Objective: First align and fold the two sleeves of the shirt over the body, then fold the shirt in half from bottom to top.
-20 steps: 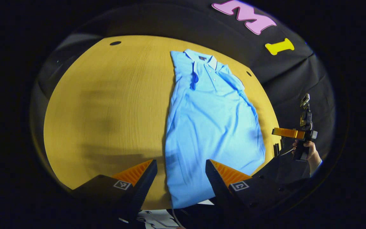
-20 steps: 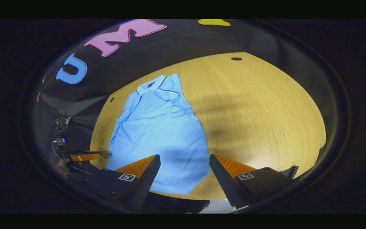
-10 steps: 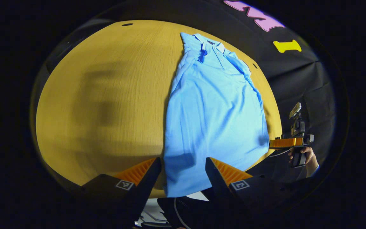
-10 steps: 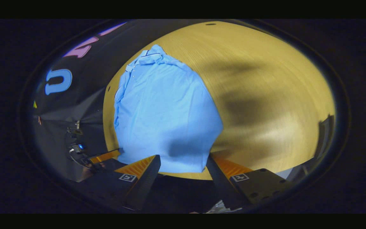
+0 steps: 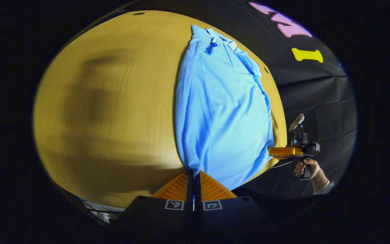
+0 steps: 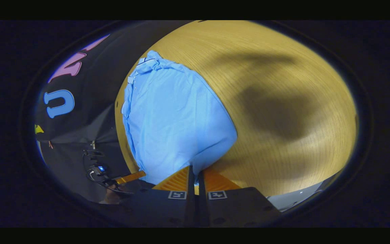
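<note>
A light blue polo shirt [image 5: 222, 108] lies flat on the wooden table [image 5: 113, 101], collar at the far end, both sleeves folded in over the body. In the left gripper view my left gripper [image 5: 193, 174] is shut on the near hem corner of the shirt. Farther right, the right gripper [image 5: 273, 152], held by a hand [image 5: 305, 167], meets the hem's other corner. In the right gripper view the shirt [image 6: 174, 118] runs away from my right gripper [image 6: 195, 171], which is shut on its hem corner. The left gripper [image 6: 139, 175] shows at the lower left.
Bare wooden table [image 6: 283, 101] spreads wide beside the shirt, with soft shadows on it. Small dark holes [image 5: 138, 14] sit near the far table edge. The black booth wall [image 5: 317, 95] rises behind the table.
Both grippers came down to the shirt's bottom hem and went from open to shut, each pinching a hem corner.
</note>
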The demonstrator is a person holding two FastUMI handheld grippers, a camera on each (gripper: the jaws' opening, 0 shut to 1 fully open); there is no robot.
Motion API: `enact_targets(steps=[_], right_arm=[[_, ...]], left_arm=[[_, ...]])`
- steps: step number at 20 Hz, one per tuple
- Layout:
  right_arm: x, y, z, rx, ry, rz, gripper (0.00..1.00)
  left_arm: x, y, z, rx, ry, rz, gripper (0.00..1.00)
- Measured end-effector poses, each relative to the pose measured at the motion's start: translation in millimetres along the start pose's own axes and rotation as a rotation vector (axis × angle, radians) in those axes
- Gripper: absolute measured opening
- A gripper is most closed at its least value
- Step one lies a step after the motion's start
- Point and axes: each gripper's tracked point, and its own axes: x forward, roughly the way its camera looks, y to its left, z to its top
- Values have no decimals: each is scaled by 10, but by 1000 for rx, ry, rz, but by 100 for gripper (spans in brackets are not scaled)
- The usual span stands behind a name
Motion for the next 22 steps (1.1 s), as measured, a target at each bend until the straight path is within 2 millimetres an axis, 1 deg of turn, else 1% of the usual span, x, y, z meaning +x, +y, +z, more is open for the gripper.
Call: enact_targets(steps=[1, 2, 3, 4, 5, 6, 8, 9, 10, 11, 12, 13, 15, 16, 17, 18, 19, 21, 22], right_arm=[[1, 12, -16, -7, 7, 6, 2], [14, 34, -7, -17, 9, 15, 2], [-16, 83, 20, -27, 2, 36, 2], [-59, 197, 81, -32, -14, 74, 14], [-113, 328, 155, -44, -36, 111, 11], [-156, 446, 242, -66, -57, 138, 8], [-255, 745, 457, -110, -95, 202, 8], [-305, 899, 587, -128, -115, 231, 2], [-344, 1046, 728, -153, -138, 261, 2], [-396, 1201, 853, -184, -158, 286, 2], [-440, 1331, 990, -213, -178, 311, 2], [-500, 1470, 1147, -236, -200, 332, 2], [-625, 1733, 1491, -283, -260, 363, 2], [-686, 1865, 1693, -303, -288, 375, 8], [-740, 1984, 1911, -326, -317, 379, 2], [-769, 2098, 2130, -352, -343, 377, 8], [-776, 2231, 2355, -376, -365, 379, 8], [-696, 2486, 2809, -422, -400, 369, 8], [-628, 2615, 3017, -440, -415, 365, 14]], left_arm=[[-16, 0, 21, 20, -10, 10, 6], [-41, -55, 59, 33, -17, -2, 6], [-97, -128, 134, 45, -35, -22, 6], [-163, -189, 250, 59, -63, -36, 6], [-235, -248, 378, 70, -94, -53, 6], [-332, -309, 535, 76, -132, -68, 6], [-500, -401, 878, 84, -206, -85, 6], [-553, -440, 1039, 85, -239, -88, 6], [-623, -481, 1209, 90, -270, -92, 6], [-689, -529, 1367, 97, -298, -98, 2], [-764, -578, 1553, 106, -327, -103, 6], [-802, -611, 1693, 113, -351, -105, 6], [-897, -704, 2073, 121, -397, -113, 6], [-946, -745, 2286, 129, -426, -114, 6], [-973, -781, 2489, 140, -452, -114, 6], [-1001, -800, 2703, 154, -476, -102, 6], [-1007, -812, 2920, 177, -494, -89, 6], [-935, -808, 3370, 237, -526, -41, 6], [-886, -781, 3588, 252, -538, -9, 6]])
